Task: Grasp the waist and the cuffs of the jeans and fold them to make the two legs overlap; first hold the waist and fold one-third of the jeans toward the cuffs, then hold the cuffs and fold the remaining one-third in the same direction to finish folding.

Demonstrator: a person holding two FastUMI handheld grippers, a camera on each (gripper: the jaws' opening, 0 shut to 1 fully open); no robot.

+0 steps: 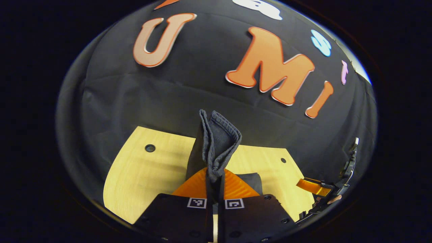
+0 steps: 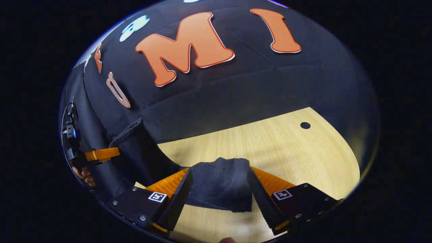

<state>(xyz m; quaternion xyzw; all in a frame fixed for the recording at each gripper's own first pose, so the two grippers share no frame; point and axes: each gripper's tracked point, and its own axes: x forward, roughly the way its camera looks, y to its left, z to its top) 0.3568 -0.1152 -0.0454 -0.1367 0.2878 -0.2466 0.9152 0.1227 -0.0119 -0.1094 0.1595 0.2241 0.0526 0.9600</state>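
My left gripper (image 1: 215,175) is shut on a bunched hem of the dark jeans (image 1: 219,141); the cloth stands up between its fingers above the wooden table (image 1: 141,172). In the right gripper view, that gripper (image 2: 101,154) holds a raised fold of the jeans at the far left. My right gripper (image 2: 219,170) is open, low over the table (image 2: 287,148). A flat part of the jeans (image 2: 219,185) with a pocket seam lies between its spread fingers. The right gripper (image 1: 314,186) also shows at the right edge of the left gripper view.
The light wooden table has a small round hole (image 2: 305,125) toward its far right and another hole (image 1: 150,147) at the far left. Black cloth wall rises right behind the table. A hand (image 2: 84,175) holds the left gripper.
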